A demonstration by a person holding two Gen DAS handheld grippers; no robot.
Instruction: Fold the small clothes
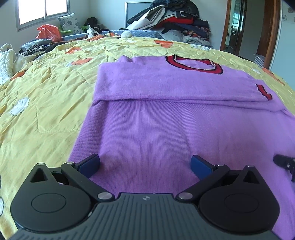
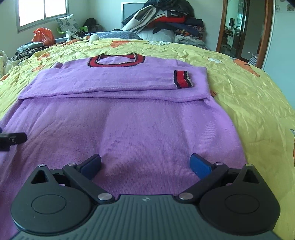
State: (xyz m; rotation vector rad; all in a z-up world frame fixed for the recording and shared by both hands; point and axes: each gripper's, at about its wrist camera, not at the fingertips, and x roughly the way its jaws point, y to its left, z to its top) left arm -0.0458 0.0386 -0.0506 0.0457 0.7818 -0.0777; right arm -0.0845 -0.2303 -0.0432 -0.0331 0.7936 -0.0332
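Two grippers hovered over the near part of a purple sweater [image 2: 140,118], side by side and both pointing toward its collar [image 2: 116,60]. Left gripper [image 1: 145,166]: jaws spread wide apart, blue pads [image 1: 200,165] flanking bare knit, nothing held between them. Right gripper [image 2: 145,165]: jaws likewise wide apart and empty, its pads [image 2: 200,164] over the sweater's lower body; whether either gripper touched the fabric could not be told. Each camera caught a dark edge of the other gripper at the side of its view. The sweater lay flat on a yellow bedspread [image 2: 248,103] printed with orange and white shapes, hem nearest the grippers, collar at the far end. Both sleeves were folded across the chest, forming a band whose lower edge ran straight across the body; a red, dark-striped cuff [image 2: 182,79] rested on this band toward the right side. The collar carried the same red and dark trim. Beyond the bedspread, at the far end of the bed, stood a tall heap of mixed clothes [image 2: 166,20], a small white ball [image 2: 94,37], a patterned pillow [image 2: 67,23] and an orange plastic bag [image 2: 42,35] beneath a window [image 2: 43,11]. A wood-framed doorway [image 2: 245,29] stood at far right.
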